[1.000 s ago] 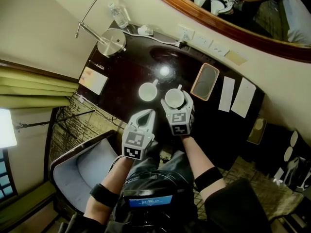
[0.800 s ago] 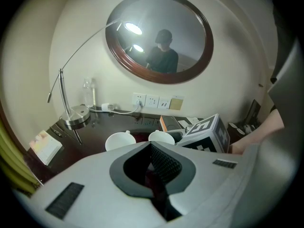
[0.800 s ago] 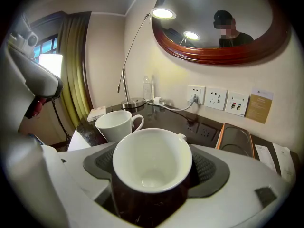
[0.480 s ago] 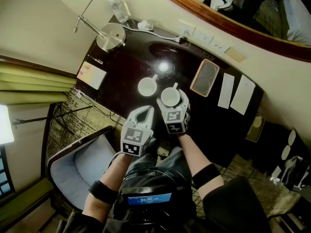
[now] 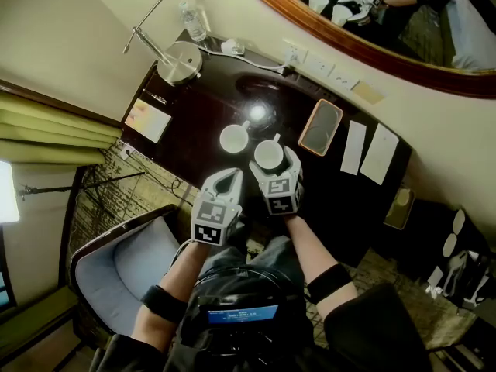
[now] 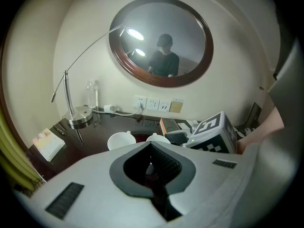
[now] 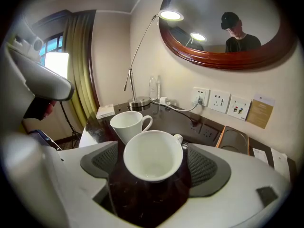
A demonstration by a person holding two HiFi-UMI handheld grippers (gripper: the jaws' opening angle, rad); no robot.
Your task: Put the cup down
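The right tongs (image 7: 154, 166) are released: their jaws have just been opening and now stand wide on either side of a white ceramic cup (image 7: 153, 156), the ribbed pads (image 7: 103, 159) no longer pressing it. The cup stands mouth up on the dark glossy table (image 5: 194, 126), its handle pointing away from the person. The left tongs (image 6: 156, 163) are clenched on nothing, held just beside the right ones above the table's near edge. A second white cup with a handle (image 7: 127, 124) stands just left of the first. Further out are an orange-rimmed tray (image 5: 322, 127), a round chrome lamp base (image 5: 179, 62) and a clear water bottle (image 5: 192, 23).
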